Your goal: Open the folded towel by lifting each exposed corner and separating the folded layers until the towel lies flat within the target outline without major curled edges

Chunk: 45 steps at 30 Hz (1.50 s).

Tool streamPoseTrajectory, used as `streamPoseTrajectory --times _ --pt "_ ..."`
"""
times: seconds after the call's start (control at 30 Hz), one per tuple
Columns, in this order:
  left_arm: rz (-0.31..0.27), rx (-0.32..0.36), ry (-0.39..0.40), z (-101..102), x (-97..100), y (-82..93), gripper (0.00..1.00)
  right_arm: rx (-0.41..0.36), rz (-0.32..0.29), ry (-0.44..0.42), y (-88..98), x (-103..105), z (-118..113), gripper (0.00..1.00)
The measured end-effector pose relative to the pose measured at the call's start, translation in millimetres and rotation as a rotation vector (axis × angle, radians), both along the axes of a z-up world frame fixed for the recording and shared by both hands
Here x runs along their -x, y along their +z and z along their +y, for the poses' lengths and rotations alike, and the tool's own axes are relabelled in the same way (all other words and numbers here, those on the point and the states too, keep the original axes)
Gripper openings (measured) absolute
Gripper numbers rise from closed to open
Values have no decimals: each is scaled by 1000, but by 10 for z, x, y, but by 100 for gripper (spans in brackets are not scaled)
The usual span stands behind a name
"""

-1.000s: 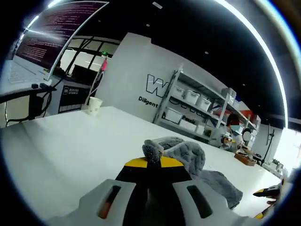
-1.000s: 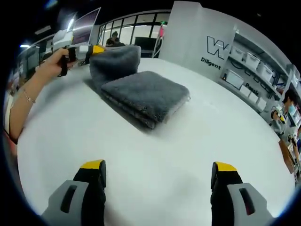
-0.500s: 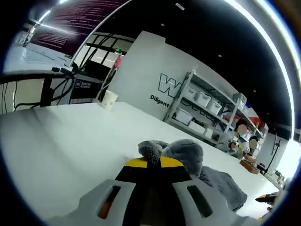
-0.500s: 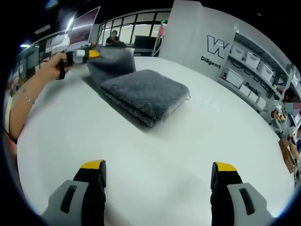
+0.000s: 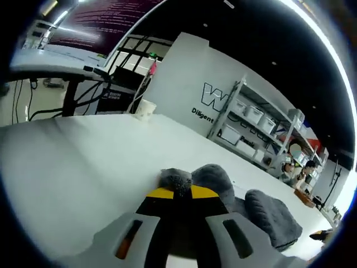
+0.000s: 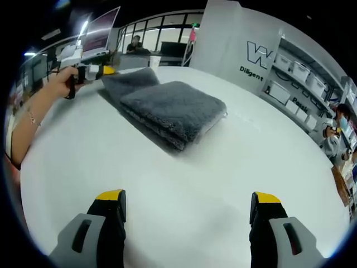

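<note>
With the left gripper clamped on the grey towel corner and the right gripper spread, the layer should be drawn outward low over the tabletop.

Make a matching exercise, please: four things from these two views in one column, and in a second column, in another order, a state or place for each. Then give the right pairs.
Things:
1. left gripper
2. right gripper
3. grey towel
4. paper cup

States or places:
A. stands at the far edge of the white table
B. open, jaws wide apart, holding nothing
C. partly folded, with one layer drawn out to the side
D. shut on a corner of cloth

Pairs: 1-D, 2-B, 3-C, 4-A
</note>
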<state>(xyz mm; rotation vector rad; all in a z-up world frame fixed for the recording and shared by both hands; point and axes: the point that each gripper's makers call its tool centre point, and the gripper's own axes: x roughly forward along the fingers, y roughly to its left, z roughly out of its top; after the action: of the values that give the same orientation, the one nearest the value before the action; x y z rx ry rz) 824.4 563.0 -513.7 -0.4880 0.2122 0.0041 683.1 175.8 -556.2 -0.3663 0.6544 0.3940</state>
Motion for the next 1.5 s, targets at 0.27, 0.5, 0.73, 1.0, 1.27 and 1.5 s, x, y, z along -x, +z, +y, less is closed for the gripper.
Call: streamPoseTrajectory --times 0.27,0.5,0.73,1.0,1.27,1.5 --pt "52 -25 70 122 58 -112 16 1 -2 5 5 -8 13 92" --pt "-15 -87 118 275 108 188 35 -16 -16 7 43 -16 35 92" --pt "-58 -125 -42 112 10 306 64 -74 -38 40 123 -14 150 92" --pt "-61 -196 -257 -225 -23 314 65 -115 -51 67 169 -10 229 92" --pt "1 -334 -250 -232 -43 187 54 -123 -62 74 198 -6 248 92" --pt "60 -492 -185 -39 -51 75 41 -117 -63 77 203 1 250 92"
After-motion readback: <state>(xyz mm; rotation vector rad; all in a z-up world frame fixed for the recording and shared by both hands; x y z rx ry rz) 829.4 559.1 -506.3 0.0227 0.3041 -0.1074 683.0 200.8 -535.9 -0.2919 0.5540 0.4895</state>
